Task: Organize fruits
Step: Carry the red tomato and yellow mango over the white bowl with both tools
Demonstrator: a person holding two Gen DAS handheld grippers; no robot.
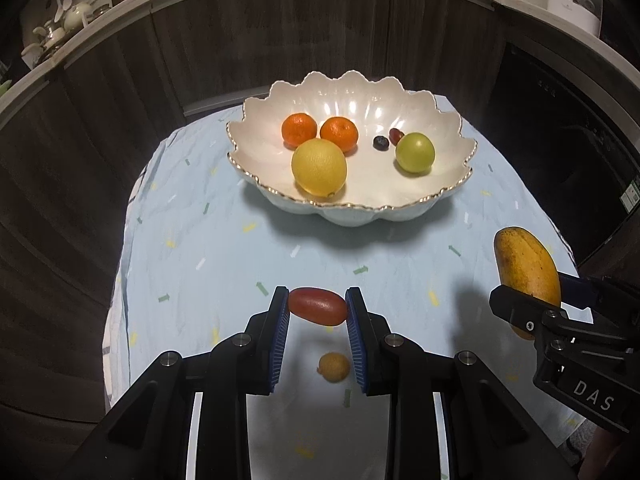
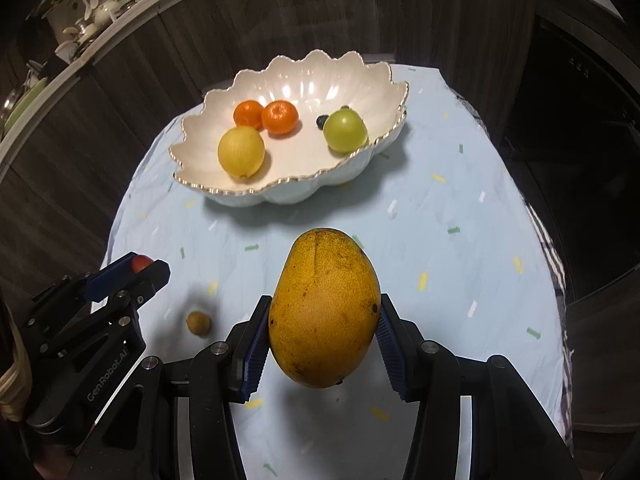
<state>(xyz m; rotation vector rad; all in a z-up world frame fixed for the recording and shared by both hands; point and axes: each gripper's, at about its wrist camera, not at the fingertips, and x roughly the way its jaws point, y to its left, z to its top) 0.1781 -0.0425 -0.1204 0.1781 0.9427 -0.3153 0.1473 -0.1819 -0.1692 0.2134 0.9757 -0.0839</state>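
Observation:
My left gripper (image 1: 318, 307) is shut on a small red oblong tomato (image 1: 318, 306) and holds it above the cloth; it also shows in the right wrist view (image 2: 136, 270). My right gripper (image 2: 324, 320) is shut on a yellow mango (image 2: 324, 308), also seen at the right of the left wrist view (image 1: 528, 268). A white scalloped bowl (image 1: 440, 196) ahead holds two oranges (image 1: 299, 130), a lemon (image 1: 319, 166), a green fruit (image 1: 415, 152), a blueberry (image 1: 381, 143) and a small dark red fruit (image 1: 396, 134). A small yellow-brown fruit (image 1: 334, 367) lies on the cloth below my left gripper.
The light blue cloth (image 1: 224, 240) covers a small table whose edges drop off left and right. Dark cabinets stand behind. A counter (image 1: 60, 28) above carries dishes and bottles. A dark oven front (image 2: 580, 140) is at the right.

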